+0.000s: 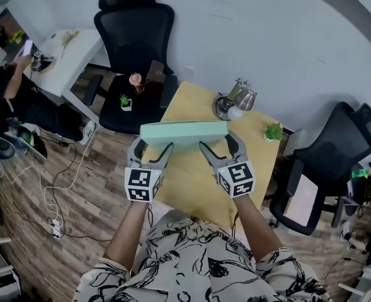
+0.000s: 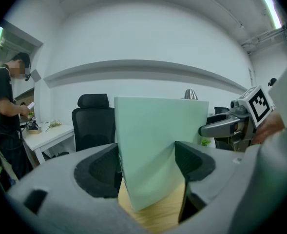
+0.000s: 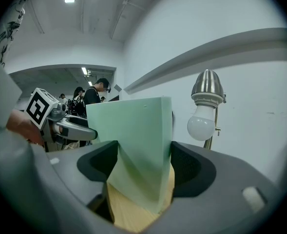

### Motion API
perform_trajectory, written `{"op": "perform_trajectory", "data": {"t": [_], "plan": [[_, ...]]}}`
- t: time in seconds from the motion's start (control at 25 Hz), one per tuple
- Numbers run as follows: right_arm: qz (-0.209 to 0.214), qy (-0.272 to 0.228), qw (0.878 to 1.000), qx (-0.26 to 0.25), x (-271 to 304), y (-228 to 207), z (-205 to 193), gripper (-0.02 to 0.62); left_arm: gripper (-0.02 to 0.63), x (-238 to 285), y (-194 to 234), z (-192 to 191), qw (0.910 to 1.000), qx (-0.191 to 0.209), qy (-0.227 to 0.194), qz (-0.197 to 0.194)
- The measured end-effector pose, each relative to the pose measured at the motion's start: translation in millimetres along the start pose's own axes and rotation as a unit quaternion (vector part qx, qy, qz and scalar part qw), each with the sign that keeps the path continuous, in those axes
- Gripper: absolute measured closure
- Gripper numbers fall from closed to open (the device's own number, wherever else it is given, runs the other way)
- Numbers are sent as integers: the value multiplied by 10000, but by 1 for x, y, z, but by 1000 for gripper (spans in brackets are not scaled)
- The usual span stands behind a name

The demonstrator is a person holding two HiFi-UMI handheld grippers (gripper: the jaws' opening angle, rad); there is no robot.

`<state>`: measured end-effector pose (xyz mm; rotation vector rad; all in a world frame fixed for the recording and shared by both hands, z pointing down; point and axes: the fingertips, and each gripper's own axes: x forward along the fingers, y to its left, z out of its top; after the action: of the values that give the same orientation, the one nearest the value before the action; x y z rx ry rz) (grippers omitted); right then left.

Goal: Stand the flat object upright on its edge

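A flat pale green foam board (image 1: 184, 133) stands on its long edge over the wooden table (image 1: 191, 187), held at both ends. My left gripper (image 1: 152, 150) is shut on its left end and my right gripper (image 1: 216, 148) on its right end. In the left gripper view the board (image 2: 158, 145) fills the gap of the left gripper (image 2: 148, 165), with both pads against it; the right gripper (image 2: 231, 123) shows beyond. In the right gripper view the board (image 3: 141, 145) sits between the pads of the right gripper (image 3: 143, 167). Whether its lower edge touches the table I cannot tell.
A metal desk lamp (image 1: 235, 102) with a white bulb (image 3: 201, 123) stands at the table's far edge, a small potted plant (image 1: 273, 131) to its right. A black office chair (image 1: 135, 36) with small items is at the far left, another chair (image 1: 336, 150) at the right.
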<state>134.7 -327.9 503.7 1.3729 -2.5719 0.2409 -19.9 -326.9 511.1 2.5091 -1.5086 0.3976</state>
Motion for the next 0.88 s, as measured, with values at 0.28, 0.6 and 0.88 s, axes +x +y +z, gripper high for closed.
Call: {"op": "perform_trajectory", "data": {"t": [0.28, 0.6, 0.88], "plan": [[-22, 73, 9998, 158, 8, -5, -10, 256, 244, 9, 3, -4, 10000, 87, -24, -43], [-21, 14, 9998, 214, 14, -11, -9, 256, 244, 16, 6, -3, 9999, 88, -35, -90], [57, -43, 9996, 256, 16, -13, -10, 251, 241, 17, 6, -1, 9996, 3, -175, -203]]}}
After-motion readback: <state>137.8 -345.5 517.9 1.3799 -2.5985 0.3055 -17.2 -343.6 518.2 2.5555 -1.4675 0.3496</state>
